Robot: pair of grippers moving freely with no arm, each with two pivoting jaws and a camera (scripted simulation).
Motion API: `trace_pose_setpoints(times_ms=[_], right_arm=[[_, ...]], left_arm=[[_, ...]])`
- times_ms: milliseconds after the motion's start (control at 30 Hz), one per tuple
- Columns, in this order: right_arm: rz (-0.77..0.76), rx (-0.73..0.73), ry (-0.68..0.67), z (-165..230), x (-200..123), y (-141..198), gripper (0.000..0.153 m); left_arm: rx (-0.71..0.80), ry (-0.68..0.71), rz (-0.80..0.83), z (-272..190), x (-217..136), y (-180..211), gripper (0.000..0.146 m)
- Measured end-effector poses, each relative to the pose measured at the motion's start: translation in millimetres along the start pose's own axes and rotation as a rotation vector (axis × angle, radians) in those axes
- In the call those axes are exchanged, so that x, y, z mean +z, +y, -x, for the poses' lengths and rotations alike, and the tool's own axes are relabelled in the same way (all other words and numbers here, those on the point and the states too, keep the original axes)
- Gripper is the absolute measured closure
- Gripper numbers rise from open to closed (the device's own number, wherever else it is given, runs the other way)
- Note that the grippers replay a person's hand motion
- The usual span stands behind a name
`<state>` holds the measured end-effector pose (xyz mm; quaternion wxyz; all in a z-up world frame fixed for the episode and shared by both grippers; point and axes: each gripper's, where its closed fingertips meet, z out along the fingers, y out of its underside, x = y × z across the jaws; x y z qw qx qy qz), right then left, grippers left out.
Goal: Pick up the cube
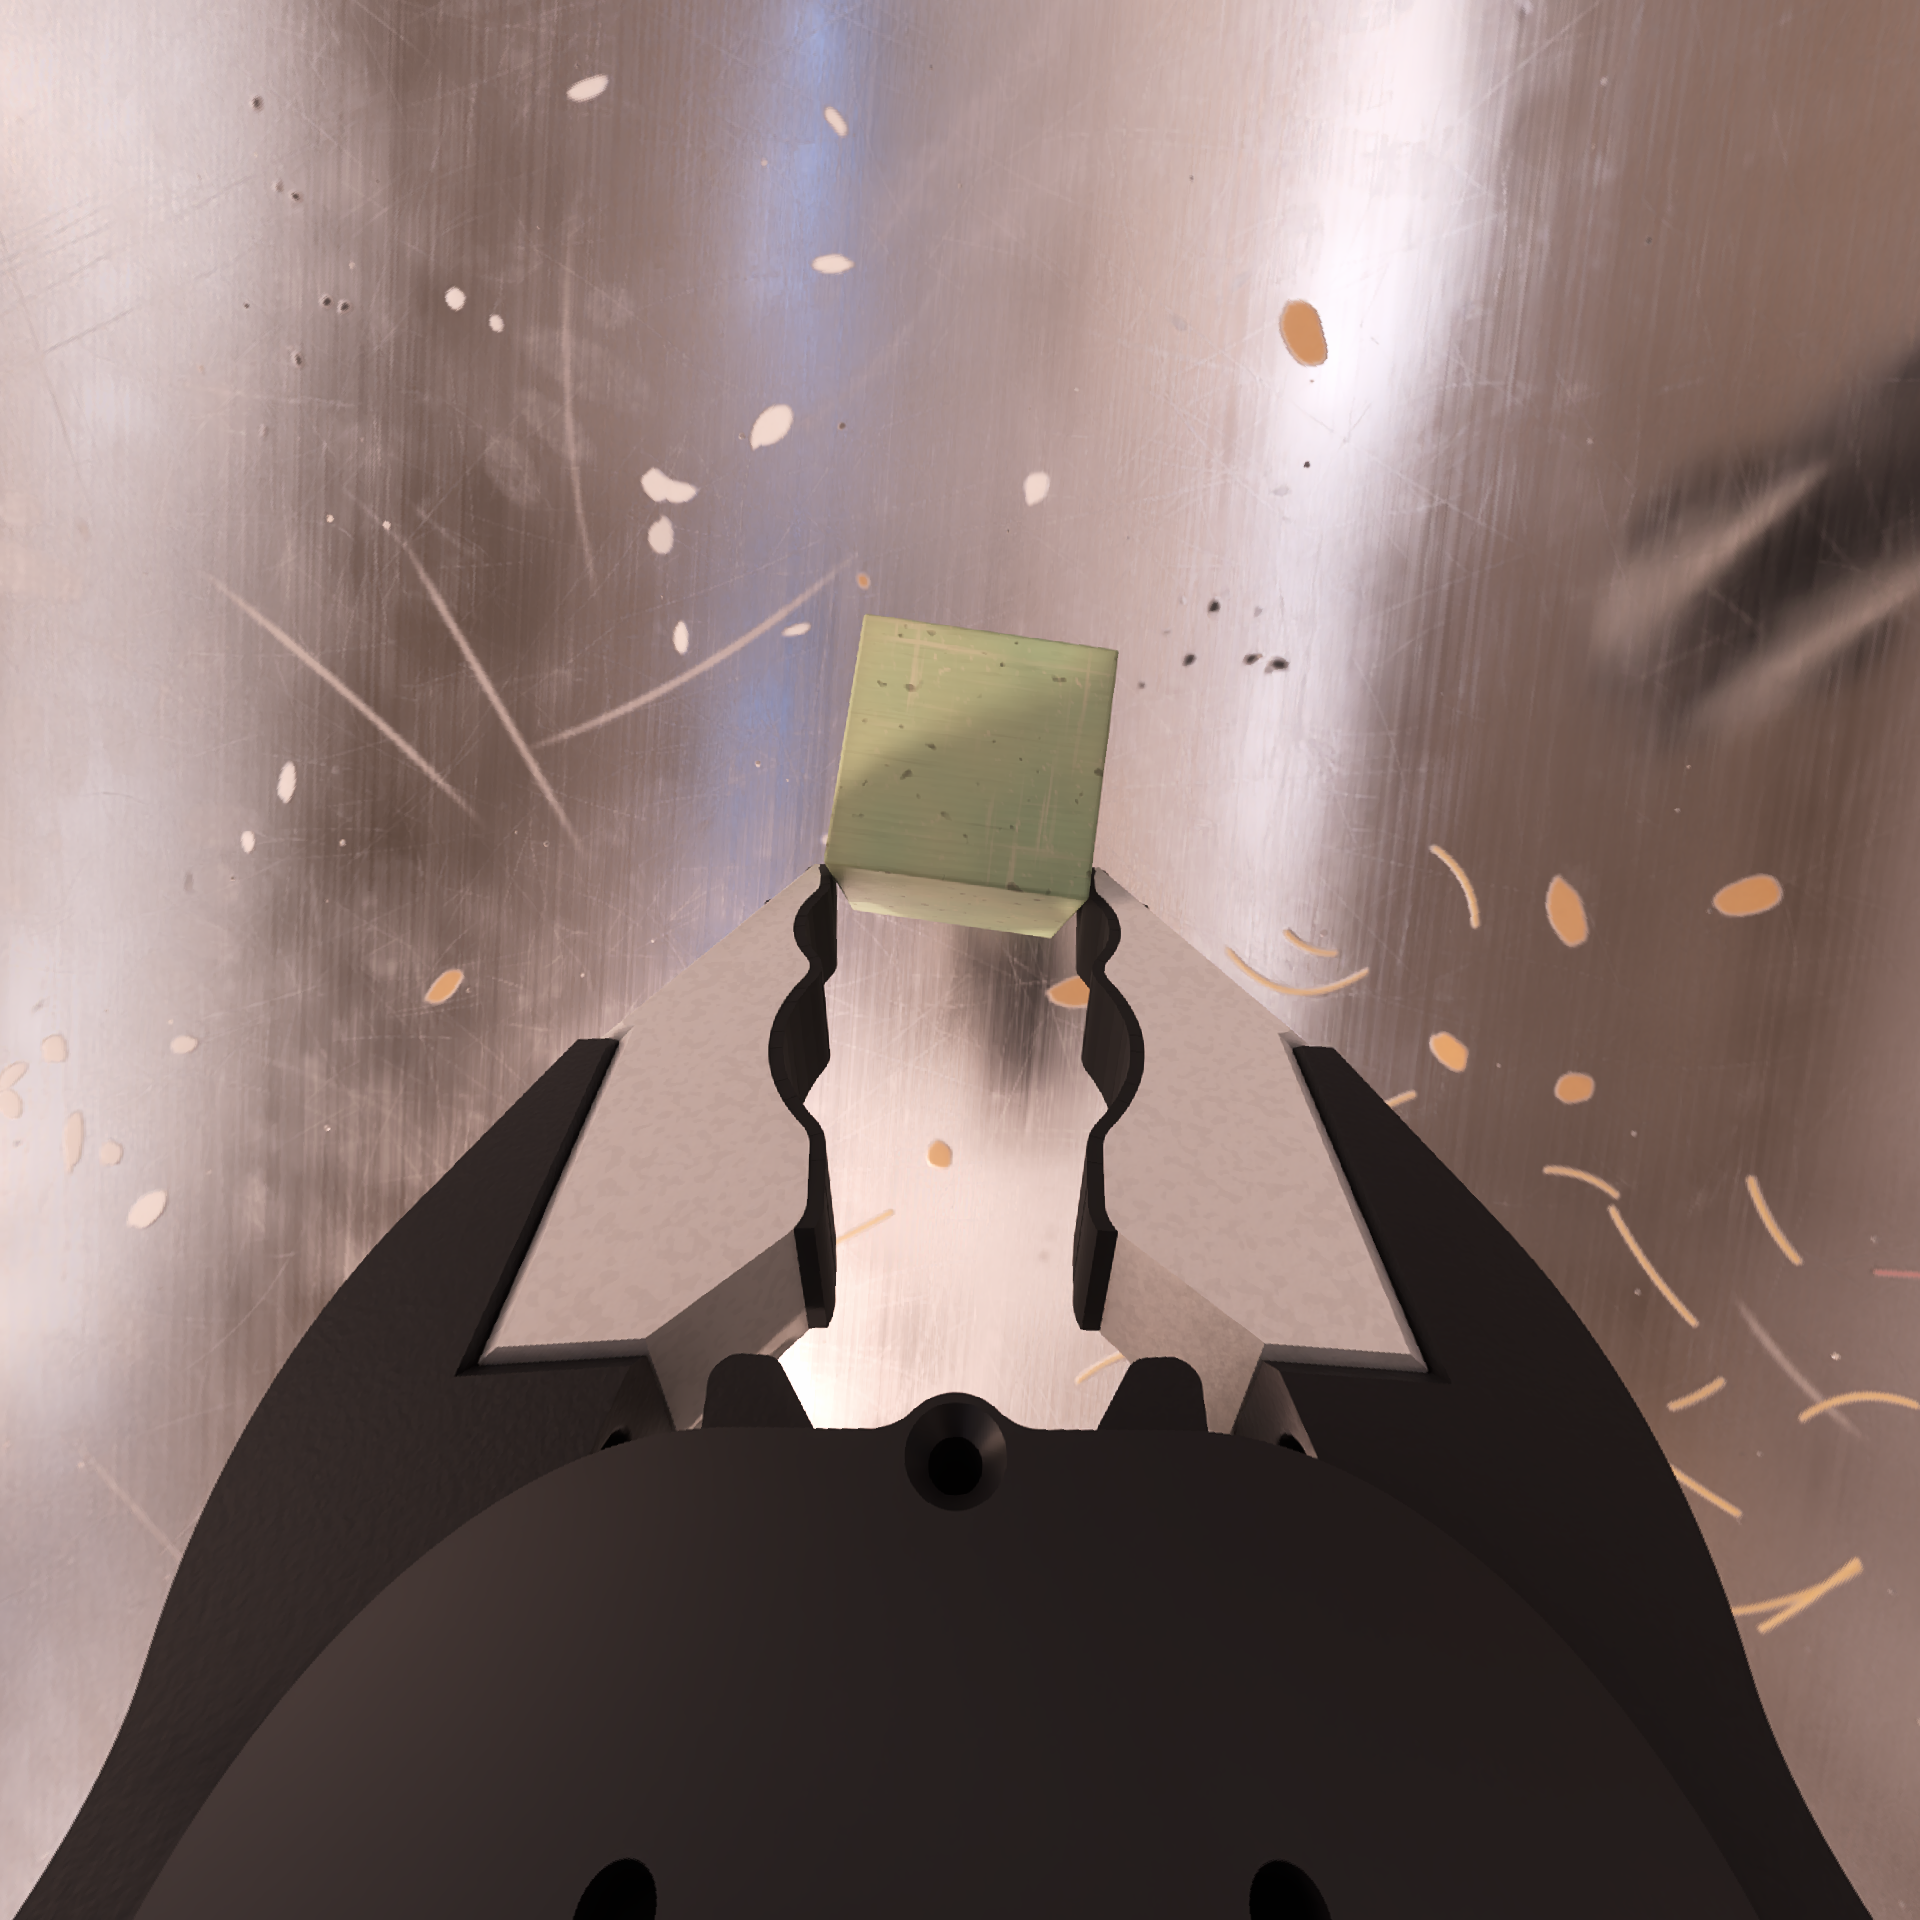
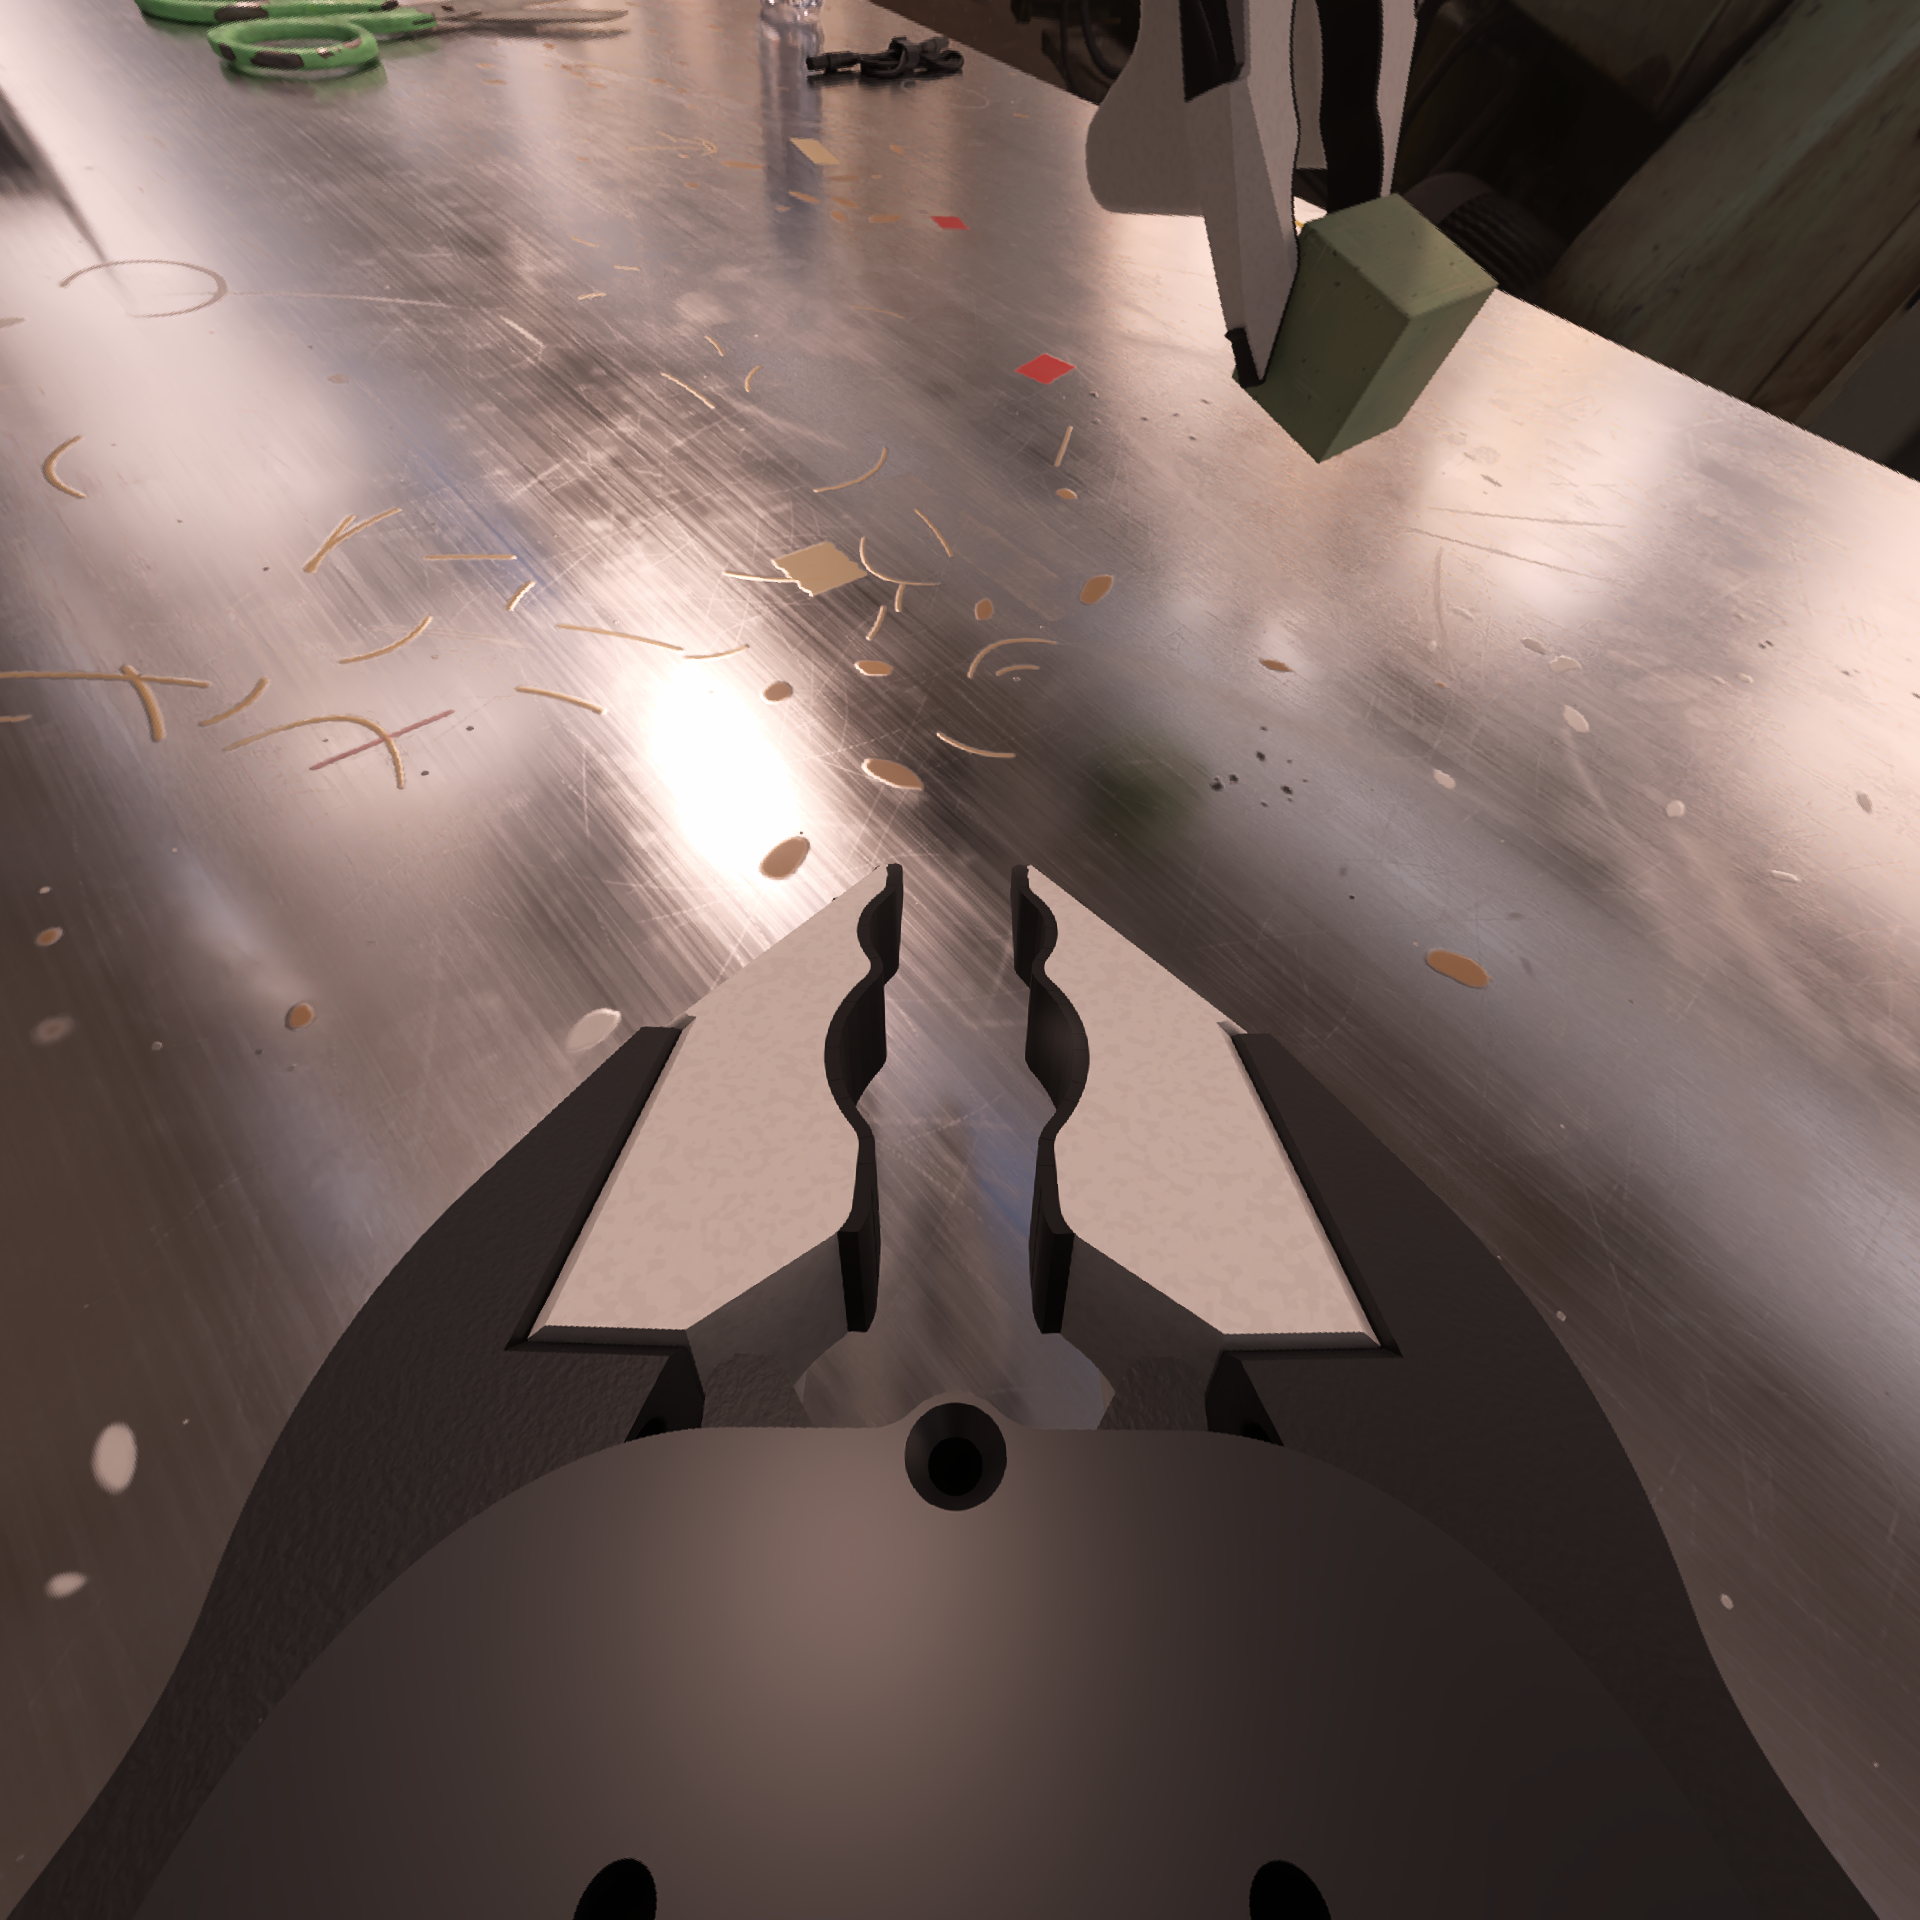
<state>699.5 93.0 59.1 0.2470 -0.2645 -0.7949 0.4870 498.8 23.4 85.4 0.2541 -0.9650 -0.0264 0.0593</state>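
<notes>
The metal worktop is seen scratched and littered with pale flecks and curved shavings. No contact between it and the green cube is observed: in the right wrist view the cube is shown raised well above the worktop, near its far edge, with a faint greenish reflection on the metal below.

The left gripper is found closed on the cube, its jaws pinching the cube's near lower portion at the very tips only; most of the cube projects beyond them. The right gripper is held low over the worktop, well apart from the cube, its jaws set narrow with a clear gap and nothing between them.

Progress: the pick-up is judged essentially achieved, the cube being lifted clear. What remains, if anything, is judged to be holding it securely; the shallow tip grip is noted as a slip risk.

Differences between views: the cube's height and tilt are disclosed only by the right wrist view, as are green-handled scissors, a black clip-like object and small red chips at the far end. The exact contact of the jaws on the cube's sides is shown only by the left wrist view.
</notes>
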Motion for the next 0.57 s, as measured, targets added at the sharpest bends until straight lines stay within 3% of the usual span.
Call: trace_pose_setpoints(times_ms=[567], right_arm=[[0.018,-0.006,-0.009,2,3,4,0.132]], left_arm=[[-0.053,0.046,-0.066,2,17,4,0.1]])
